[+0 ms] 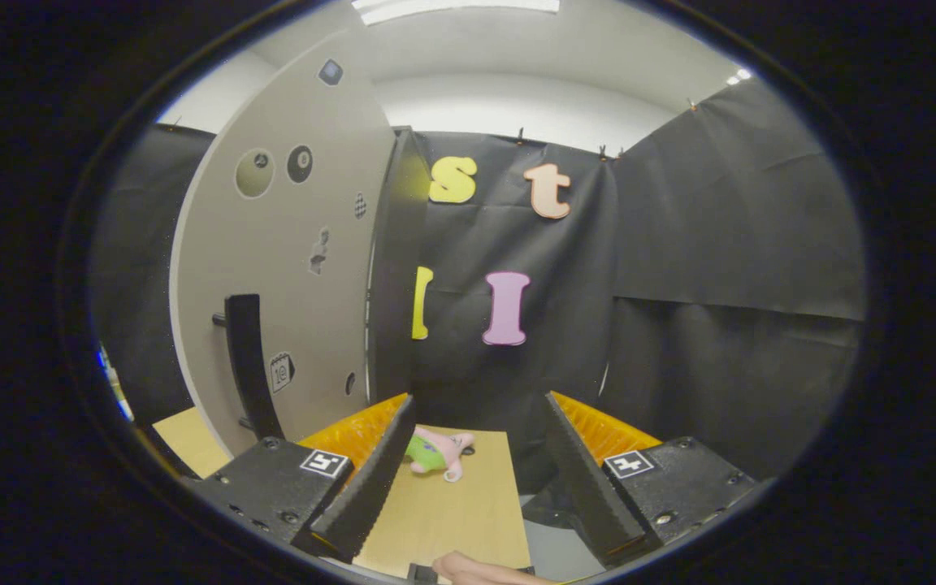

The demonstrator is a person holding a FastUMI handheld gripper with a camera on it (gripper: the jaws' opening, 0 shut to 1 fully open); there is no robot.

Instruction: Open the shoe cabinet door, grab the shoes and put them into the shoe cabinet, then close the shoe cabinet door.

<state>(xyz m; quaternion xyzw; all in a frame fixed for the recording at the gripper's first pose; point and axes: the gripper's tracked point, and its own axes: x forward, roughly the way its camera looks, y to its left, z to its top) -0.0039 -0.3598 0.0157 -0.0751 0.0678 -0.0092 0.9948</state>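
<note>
- Gripper (480, 455) has its fingers spread wide, holding nothing.
- Cabinet door (297, 260) stands ahead and to the left: flat grey panel with small stickers and a black bar handle (250, 366). I judge it closed or near it, so the opening step looks pending.
- Next move probably calls for swinging left and closing on that handle.
- Small pink-and-green soft item (439, 452), likely the shoes, lies on the wooden table (452, 512) between the fingers, just ahead of them.
- Fingers: black ribbed pads, orange backing.

Left finger (370, 471) partly hides the pink toy (445, 452)
</note>
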